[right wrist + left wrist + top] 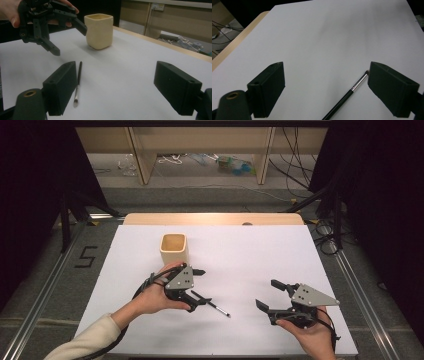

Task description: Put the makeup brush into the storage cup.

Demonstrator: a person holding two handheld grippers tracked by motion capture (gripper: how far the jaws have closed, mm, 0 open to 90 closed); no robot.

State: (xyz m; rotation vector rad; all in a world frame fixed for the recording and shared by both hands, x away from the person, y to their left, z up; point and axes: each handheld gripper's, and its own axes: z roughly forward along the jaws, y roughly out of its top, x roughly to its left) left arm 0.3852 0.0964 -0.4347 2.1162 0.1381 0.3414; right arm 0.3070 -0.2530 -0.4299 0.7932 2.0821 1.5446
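A thin black brush (214,305) with a silver ferrule lies flat on the white sheet (250,255). My left gripper (202,286) hovers over its handle end with the jaws open. In the left gripper view the brush (352,88) lies between the open jaws of the left gripper (325,68), close to the right-hand jaw, and neither pad presses on it. A cream square cup (173,249) stands upright just behind that hand. My right gripper (269,295) rests open at the front right, holding nothing. From the right gripper (115,67) I see the brush (78,80), the cup (98,31) and the left gripper (70,41).
The sheet covers a wooden table whose far edge (212,218) shows bare. Metal rails (45,290) run along both sides, with dark curtains beyond. Cables (327,240) lie on the floor at the back right.
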